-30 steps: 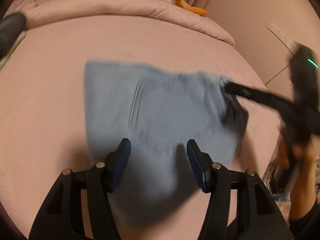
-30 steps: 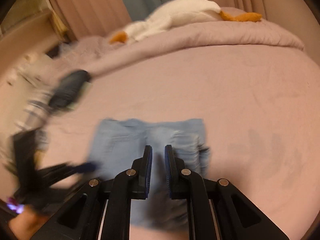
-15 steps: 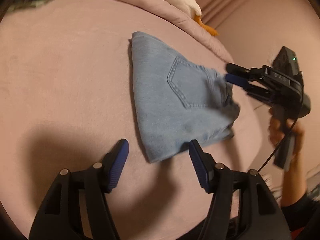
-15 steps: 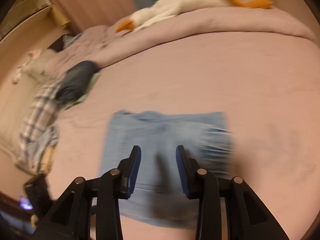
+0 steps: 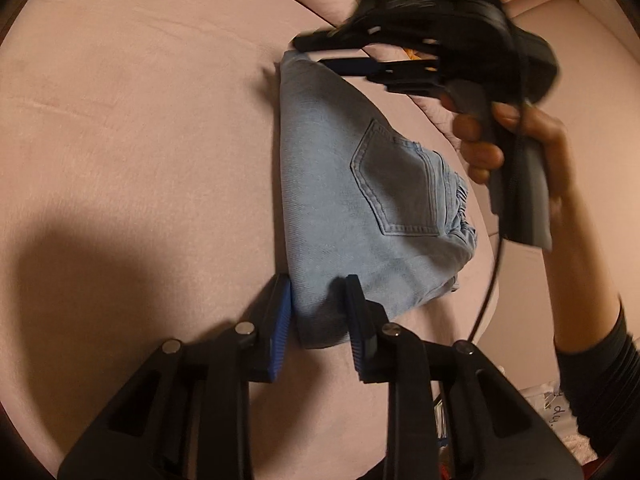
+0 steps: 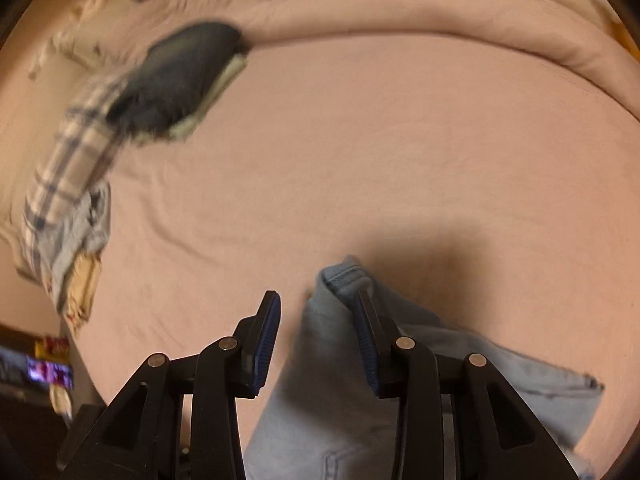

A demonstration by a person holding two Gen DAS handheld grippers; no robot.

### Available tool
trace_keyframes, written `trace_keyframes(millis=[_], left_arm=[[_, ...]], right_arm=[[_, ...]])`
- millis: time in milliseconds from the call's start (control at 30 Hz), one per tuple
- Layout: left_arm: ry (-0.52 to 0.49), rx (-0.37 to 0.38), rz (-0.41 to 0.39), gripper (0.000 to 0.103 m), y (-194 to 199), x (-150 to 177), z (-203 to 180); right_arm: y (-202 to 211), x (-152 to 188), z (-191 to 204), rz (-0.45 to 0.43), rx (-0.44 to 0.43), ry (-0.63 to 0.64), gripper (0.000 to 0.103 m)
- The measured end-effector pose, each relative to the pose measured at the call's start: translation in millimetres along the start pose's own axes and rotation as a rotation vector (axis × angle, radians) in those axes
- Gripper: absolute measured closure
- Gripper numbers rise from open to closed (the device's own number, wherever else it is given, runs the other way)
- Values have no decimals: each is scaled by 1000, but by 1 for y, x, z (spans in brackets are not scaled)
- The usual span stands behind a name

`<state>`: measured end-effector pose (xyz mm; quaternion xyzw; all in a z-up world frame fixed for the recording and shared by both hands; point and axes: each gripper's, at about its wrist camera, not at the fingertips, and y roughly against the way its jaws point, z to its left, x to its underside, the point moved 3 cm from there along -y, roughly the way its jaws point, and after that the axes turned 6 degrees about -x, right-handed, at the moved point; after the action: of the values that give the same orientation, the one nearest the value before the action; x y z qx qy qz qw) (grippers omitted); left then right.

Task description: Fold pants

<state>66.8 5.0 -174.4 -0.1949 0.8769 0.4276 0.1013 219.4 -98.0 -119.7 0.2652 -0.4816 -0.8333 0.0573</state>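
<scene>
Lying folded on the bed (image 5: 140, 128), the jeans (image 5: 352, 200) look soft, floppy denim; left gripper (image 5: 318, 316) has just closed, pinching the near corner, right gripper (image 6: 316, 340) spread over the far corner.

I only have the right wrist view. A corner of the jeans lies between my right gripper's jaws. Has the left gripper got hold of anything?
Observer: Yes. The left gripper has just been closing, and its pads pinch one corner of the folded jeans.
Operator: Which side of the jeans faces up?
Observer: The back. A back pocket shows on top.
Operator: How does my right gripper sit relative to the left one?
Observer: The right gripper has just been opening. It is at the corner at the opposite end of the same long edge, jaws apart, not clamped.
</scene>
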Motion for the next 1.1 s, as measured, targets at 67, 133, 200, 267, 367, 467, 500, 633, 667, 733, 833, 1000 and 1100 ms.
trace_keyframes(millis=[67, 133, 200, 267, 367, 467, 500, 633, 667, 733, 833, 1000, 1100], left_arm=[[-13, -7, -2, 78, -1, 1, -4], [-32, -25, -14, 79, -2, 2, -8], [-34, -32, -26, 79, -4, 3, -12], [-37, -37, -33, 79, -3, 8, -14], [-49, -68, -53, 78, 1, 15, -21], [-83, -85, -46, 77, 9, 26, -28], [-96, -90, -38, 81, 11, 30, -29], [-133, -138, -56, 59, 25, 31, -35], [-129, -146, -79, 50, 30, 26, -38], [-110, -143, -126, 29, 37, 15, -42], [-144, -133, -163, 29, 37, -2, -64], [-254, -154, -140, 36, 15, -30, -85], [-346, -210, -95, 36, -24, -27, -96]], right_arm=[[-14, 2, 0, 63, 75, 40, 85], [-25, 3, 6, 92, 117, 95, 91], [-28, 2, 9, 83, 156, 98, 92], [-28, -2, 7, 35, 187, 55, 102], [-29, -2, 4, 19, 276, 25, 103], [6, 10, 9, -96, 182, 4, 103], [22, 16, 9, -138, 146, -15, 103], [91, 60, 1, -267, 66, -61, 81], [106, 76, -3, -283, 74, -67, 66], [125, 102, -8, -313, 96, -80, 60], [149, 146, -19, -349, 91, -99, 60], [165, 187, -40, -390, 164, -135, 63], [146, 209, -48, -350, 193, -131, 67]])
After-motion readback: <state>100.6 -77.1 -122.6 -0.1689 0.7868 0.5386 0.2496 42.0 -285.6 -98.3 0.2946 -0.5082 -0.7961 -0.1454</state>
